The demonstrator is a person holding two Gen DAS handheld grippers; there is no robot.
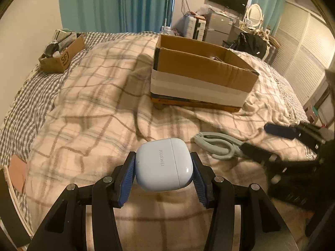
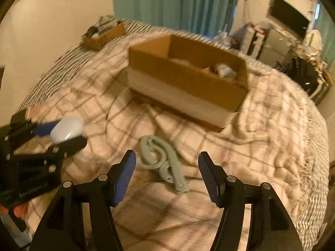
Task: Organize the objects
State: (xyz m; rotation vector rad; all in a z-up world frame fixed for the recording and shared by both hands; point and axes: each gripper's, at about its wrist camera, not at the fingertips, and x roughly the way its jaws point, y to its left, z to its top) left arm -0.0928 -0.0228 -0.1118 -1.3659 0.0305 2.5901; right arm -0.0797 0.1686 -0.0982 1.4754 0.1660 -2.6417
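My left gripper (image 1: 163, 161) is shut on a pale blue Huawei earbud case (image 1: 164, 164) and holds it above the plaid blanket (image 1: 94, 115). The case also shows at the left of the right wrist view (image 2: 66, 130), in the left gripper (image 2: 60, 132). A grey-green pair of scissors (image 2: 162, 163) lies on the blanket between and just beyond my open right gripper's (image 2: 166, 156) fingers, not touching them. The left wrist view shows the scissors (image 1: 217, 146) with the right gripper (image 1: 259, 140) at their handle end. A large open cardboard box (image 1: 201, 77) stands beyond on the bed.
The large box (image 2: 188, 83) holds a few items at its right end. A small cardboard box (image 1: 62, 52) full of items sits at the far left of the bed by the wall. Teal curtains, a TV and cluttered furniture stand behind the bed.
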